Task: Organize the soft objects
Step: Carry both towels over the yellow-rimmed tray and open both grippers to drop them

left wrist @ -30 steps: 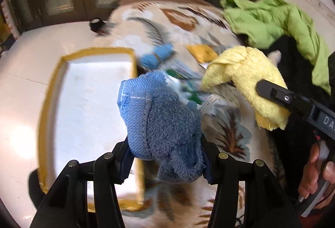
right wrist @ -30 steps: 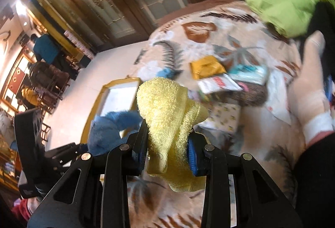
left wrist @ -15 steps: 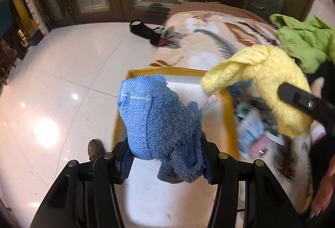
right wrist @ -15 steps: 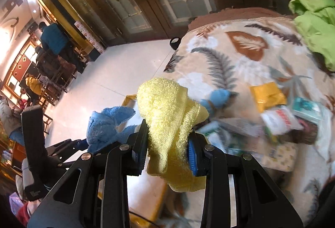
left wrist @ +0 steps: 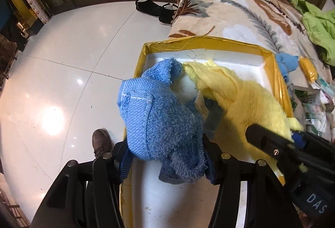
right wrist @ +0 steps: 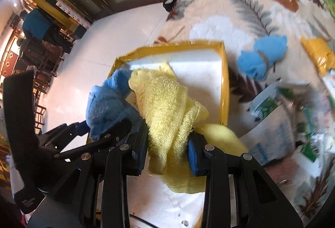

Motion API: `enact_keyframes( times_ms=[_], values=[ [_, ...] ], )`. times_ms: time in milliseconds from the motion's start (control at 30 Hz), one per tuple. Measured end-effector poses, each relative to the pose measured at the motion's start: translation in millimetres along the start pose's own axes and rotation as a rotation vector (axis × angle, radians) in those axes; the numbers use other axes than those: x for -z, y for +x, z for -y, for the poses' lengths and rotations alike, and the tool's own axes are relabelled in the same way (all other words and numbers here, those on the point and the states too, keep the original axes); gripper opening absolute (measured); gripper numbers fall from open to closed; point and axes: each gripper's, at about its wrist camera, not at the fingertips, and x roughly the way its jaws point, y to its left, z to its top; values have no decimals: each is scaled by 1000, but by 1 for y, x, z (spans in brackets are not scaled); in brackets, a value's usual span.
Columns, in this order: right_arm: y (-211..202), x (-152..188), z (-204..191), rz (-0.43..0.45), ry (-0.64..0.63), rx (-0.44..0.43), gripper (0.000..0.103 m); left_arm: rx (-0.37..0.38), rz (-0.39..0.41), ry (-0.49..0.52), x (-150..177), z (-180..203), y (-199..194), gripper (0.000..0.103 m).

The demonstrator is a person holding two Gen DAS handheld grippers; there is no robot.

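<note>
Near end of the tray [left wrist: 274, 79] crowded: we have the blue towel [left wrist: 159, 121] and yellow towel [left wrist: 240, 98] touching there. White floor at its far end is bare. Packets [right wrist: 278, 115] and a blue cloth [right wrist: 261, 56] clutter the blanket [right wrist: 240, 8] beside it.

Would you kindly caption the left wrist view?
Left gripper, jaws opening, lowers blue towel beside yellow towel into yellow-rimmed tray.

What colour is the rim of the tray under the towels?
Golden yellow tray rim, clearest in the left wrist view.

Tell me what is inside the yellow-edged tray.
Inside the tray: a blue towel and a yellow towel, side by side on its white floor. Whatever lies beneath them is covered.
</note>
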Motion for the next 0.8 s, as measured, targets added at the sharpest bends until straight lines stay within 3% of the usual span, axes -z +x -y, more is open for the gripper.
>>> enact_keyframes(
  times_ms=[167,400,533,667,800],
  values=[
    [4,1,9,-13,7,-17,37,-5,-13,4,1,3,-2,62],
    [-13,3,12,39,-28,-56,56,-48,29,-7,11,3,-28,66],
    [-29,4,6,68,-52,-46,56,-124,88,1,17,-1,-52,70],
    [-45,6,9,90,-52,-55,55,-83,90,-34,21,-12,-64,70],
    [-57,14,21,105,-34,-62,55,-89,102,-30,28,-8,-71,70]
  ],
)
